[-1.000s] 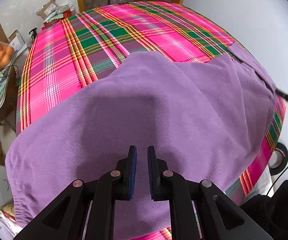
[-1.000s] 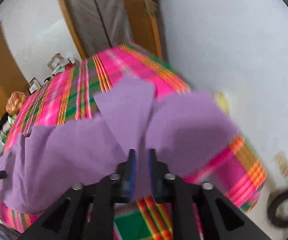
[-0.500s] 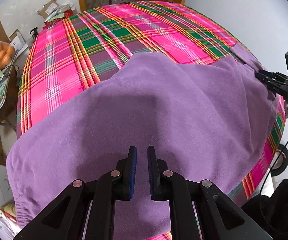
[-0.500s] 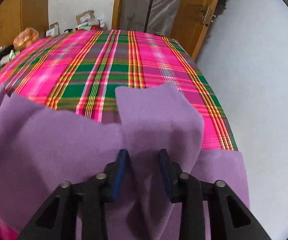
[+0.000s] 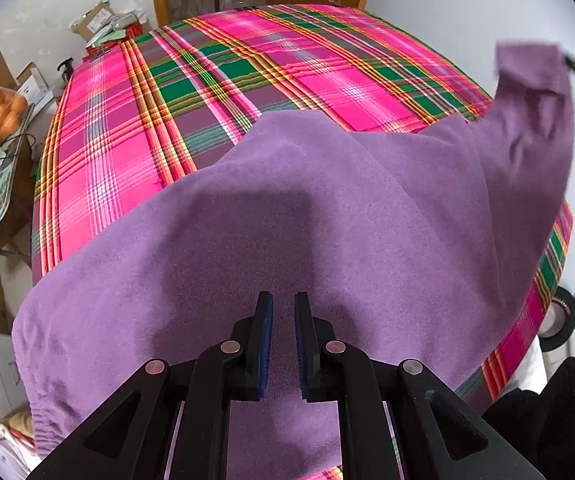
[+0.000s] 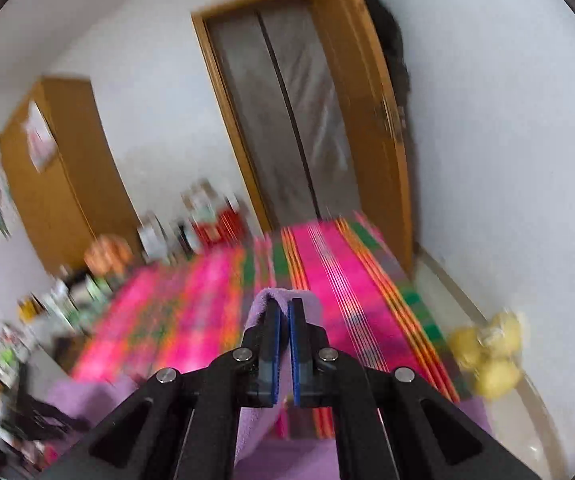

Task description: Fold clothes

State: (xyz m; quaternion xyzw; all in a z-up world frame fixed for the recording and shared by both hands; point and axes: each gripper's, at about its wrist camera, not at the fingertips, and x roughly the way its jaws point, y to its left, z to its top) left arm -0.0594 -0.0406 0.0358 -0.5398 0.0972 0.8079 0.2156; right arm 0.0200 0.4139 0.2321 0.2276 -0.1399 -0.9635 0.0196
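Lifting the purple garment's point(image 5: 327, 216) sleeve point(image 5: 535, 92) off the plaid bed point(image 5: 247, 80), your right tool point(image 6: 283, 312) is closing on it; carry it leftward toward your narrow, empty left tool point(image 5: 283, 308) above the body.

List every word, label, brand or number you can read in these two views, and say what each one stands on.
None can be read.
Cardboard boxes past the plaid cover's far end: any print is too small to make out.
Tape roll on the floor: its red marking is too small to read.
Paper on the wooden cabinet: blurred.
Bottles and packets beyond the bed: blurred.
The purple garment shows no label.
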